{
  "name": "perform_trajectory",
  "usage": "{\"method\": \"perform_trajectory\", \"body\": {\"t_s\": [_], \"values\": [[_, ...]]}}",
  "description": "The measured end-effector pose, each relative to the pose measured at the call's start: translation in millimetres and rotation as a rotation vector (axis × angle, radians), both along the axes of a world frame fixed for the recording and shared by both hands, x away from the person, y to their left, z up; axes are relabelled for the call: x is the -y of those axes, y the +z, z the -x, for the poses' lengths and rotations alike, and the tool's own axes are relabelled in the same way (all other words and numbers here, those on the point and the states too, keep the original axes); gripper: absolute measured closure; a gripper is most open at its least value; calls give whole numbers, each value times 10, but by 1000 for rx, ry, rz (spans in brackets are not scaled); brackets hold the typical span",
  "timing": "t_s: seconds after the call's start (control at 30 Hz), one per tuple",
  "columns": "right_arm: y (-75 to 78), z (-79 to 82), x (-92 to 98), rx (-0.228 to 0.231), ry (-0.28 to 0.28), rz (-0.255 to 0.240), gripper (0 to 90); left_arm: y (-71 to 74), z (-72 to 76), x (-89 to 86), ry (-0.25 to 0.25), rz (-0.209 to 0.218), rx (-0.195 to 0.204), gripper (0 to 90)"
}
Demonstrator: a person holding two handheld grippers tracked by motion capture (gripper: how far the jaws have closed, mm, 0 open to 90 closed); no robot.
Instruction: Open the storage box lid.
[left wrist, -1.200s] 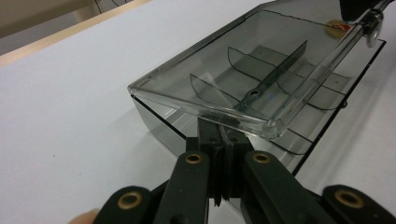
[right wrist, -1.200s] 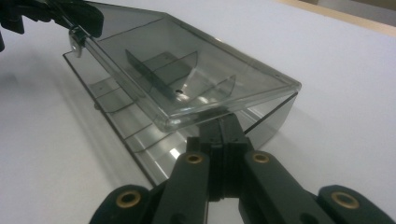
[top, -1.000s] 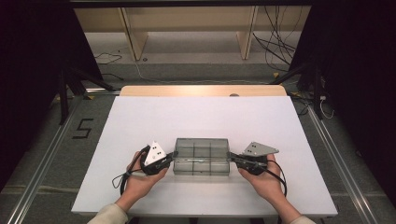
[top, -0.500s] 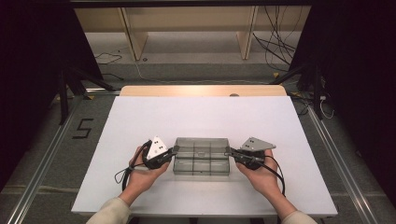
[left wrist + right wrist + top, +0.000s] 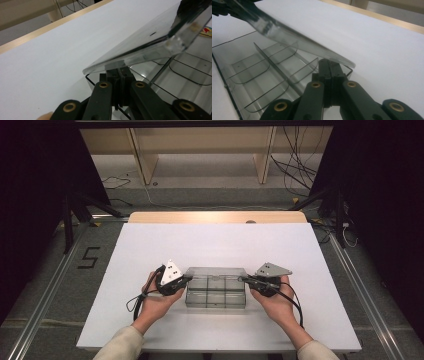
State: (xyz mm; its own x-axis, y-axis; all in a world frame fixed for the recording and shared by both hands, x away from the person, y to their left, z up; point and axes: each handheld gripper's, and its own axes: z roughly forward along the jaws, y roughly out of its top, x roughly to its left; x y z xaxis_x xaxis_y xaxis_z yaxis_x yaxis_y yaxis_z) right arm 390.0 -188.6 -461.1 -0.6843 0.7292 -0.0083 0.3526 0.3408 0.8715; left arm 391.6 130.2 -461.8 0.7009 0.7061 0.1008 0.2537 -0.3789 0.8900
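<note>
A clear plastic compartment box lies near the front of the white table. Its hinged lid is tilted up. My left gripper sits at the box's left end and my right gripper at its right end. In the left gripper view the jaws are shut together with their tips under the lid's corner, above the open tray. The right gripper is likewise shut beneath the lid's other corner, and the tray's dividers look empty.
A wooden strip runs along the table's far edge. Beyond it are a wooden shelf frame and loose cables on the floor. A "5" mark is on the floor at the left. White table surface surrounds the box.
Both grippers have crept slightly up and away from me at the box's ends, and the lid has tilted up further. The jaws stayed shut.
</note>
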Motion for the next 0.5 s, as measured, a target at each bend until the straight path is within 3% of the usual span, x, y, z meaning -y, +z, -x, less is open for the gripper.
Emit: {"method": "perform_trajectory", "body": {"t_s": [0.5], "values": [[-11, -111, -43, 8, -41, 8, 900, -15, -111, -7, 29, 16, 2, 894]]}}
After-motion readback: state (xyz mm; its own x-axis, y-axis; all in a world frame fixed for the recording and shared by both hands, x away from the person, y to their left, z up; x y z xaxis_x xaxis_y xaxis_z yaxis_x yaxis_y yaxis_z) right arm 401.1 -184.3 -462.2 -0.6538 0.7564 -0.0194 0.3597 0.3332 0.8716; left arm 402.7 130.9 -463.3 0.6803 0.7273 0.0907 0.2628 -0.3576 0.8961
